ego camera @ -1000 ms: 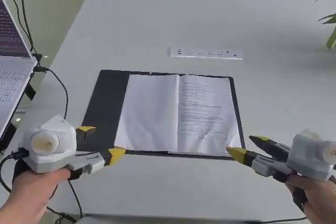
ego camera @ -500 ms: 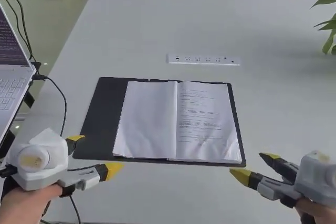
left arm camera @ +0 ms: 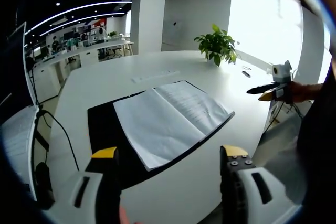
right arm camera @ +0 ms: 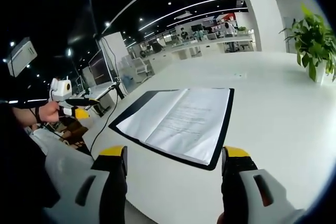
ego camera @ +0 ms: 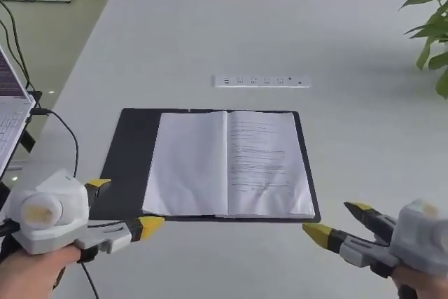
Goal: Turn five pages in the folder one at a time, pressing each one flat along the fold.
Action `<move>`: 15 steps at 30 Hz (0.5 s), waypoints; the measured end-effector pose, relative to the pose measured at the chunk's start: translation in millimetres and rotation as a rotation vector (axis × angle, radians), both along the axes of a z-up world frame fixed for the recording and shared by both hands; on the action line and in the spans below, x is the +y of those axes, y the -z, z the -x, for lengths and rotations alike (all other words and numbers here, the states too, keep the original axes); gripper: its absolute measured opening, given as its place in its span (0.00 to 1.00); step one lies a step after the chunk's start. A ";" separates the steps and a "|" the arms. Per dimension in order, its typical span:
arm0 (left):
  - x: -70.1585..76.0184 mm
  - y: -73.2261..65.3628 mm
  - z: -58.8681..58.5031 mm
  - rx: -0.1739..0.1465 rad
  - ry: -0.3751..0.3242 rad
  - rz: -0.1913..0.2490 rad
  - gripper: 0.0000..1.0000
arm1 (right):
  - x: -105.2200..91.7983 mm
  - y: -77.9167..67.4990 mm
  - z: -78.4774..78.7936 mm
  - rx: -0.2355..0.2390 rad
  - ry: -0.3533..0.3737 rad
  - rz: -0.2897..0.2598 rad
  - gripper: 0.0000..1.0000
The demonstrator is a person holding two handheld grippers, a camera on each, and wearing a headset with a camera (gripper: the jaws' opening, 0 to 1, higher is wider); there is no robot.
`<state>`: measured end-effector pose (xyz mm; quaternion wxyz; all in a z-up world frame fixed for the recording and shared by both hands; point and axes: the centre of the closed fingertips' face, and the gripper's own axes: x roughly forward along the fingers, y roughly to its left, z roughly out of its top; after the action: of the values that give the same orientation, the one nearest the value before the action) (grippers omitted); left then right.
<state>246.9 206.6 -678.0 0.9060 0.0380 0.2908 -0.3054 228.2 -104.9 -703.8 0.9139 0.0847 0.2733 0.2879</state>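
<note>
A black folder (ego camera: pixel 126 155) lies open on the white table, with a blank left page (ego camera: pixel 185 162) and a printed right page (ego camera: pixel 262 162). The same folder (left arm camera: pixel 168 119) (right arm camera: pixel 178 116) appears in both gripper views. My left gripper (ego camera: pixel 124 206) hovers open off the folder's near left corner, holding nothing. Past the near right corner, my right gripper (ego camera: pixel 338 222) is open too, jaws spread and empty. Neither gripper touches the pages. From the left gripper view the right gripper (left arm camera: pixel 268 88) shows at far right, and the left gripper (right arm camera: pixel 79 103) shows at left in the right gripper view.
A white power strip (ego camera: pixel 260 81) lies beyond the folder. A laptop (ego camera: pixel 10 113) sits at the left edge with a black cable (ego camera: pixel 63 131) running across the table. A potted plant (ego camera: pixel 430 33) stands at the right. The table's near edge is just below the grippers.
Both grippers drew back toward me from the folder's near corners and stayed open. The head camera shifted, so the folder sits lower in view.
</note>
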 end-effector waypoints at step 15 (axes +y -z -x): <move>-47.6 -6.4 -23.0 -0.022 0.068 0.040 0.77 | -10.0 -9.0 1.6 -0.010 0.032 -0.001 0.71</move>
<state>269.9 159.0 -671.6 0.8989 0.0331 0.2731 -0.3411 226.6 -114.9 -694.8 0.9198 0.0879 0.2673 0.2736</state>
